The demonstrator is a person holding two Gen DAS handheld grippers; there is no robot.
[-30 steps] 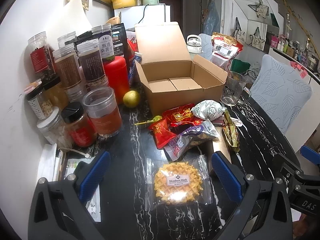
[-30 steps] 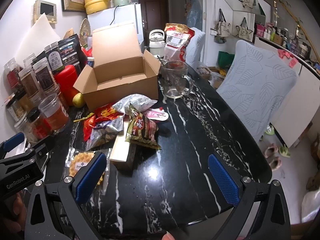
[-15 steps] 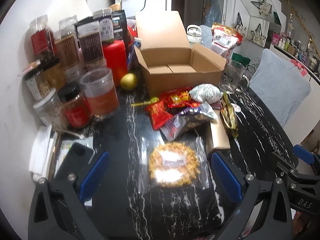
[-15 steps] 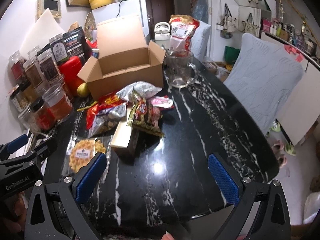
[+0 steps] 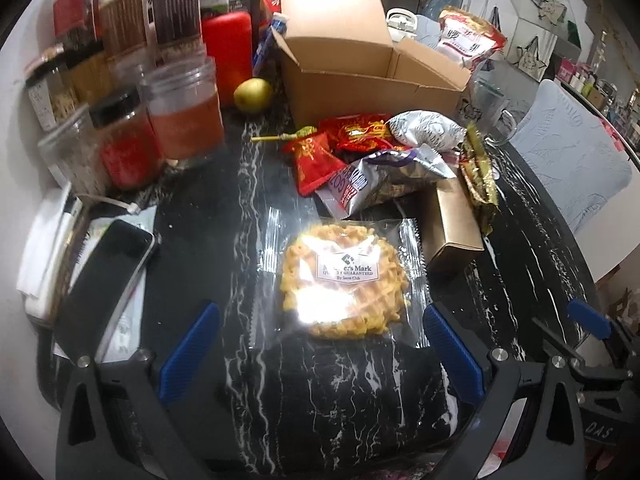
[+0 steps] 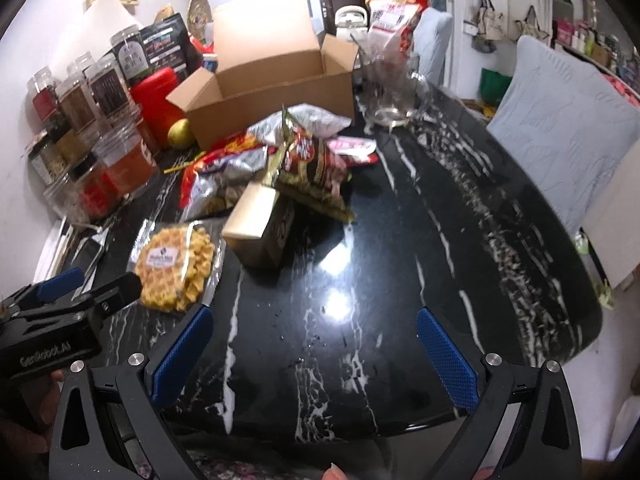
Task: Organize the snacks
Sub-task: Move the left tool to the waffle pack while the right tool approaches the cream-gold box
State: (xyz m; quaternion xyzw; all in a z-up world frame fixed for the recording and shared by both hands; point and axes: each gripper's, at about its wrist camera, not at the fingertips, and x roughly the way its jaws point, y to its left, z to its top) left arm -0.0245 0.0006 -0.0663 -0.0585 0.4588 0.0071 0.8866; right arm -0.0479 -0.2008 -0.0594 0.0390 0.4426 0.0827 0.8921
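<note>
Where black marbled bench (image 5: 208, 200) meets the snack heap, wrapped waffle (image 5: 342, 280) lying flat, label up, just left of gold box (image 5: 454, 226). Left tongs (image 5: 320, 350) spread wide apart, straddling near edge of waffle, gripping nothing. Right tongs (image 6: 314, 354) likewise wide apart over bare bench, right of waffle, nothing between. Beyond waffle: silver-purple bag (image 5: 384, 178), red packets (image 5: 316, 158), then open cardboard carton (image 5: 360, 72). Phone (image 5: 104, 276) left of waffle.

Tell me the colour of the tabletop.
Black with white marble veining, clearest in the right wrist view.
</note>
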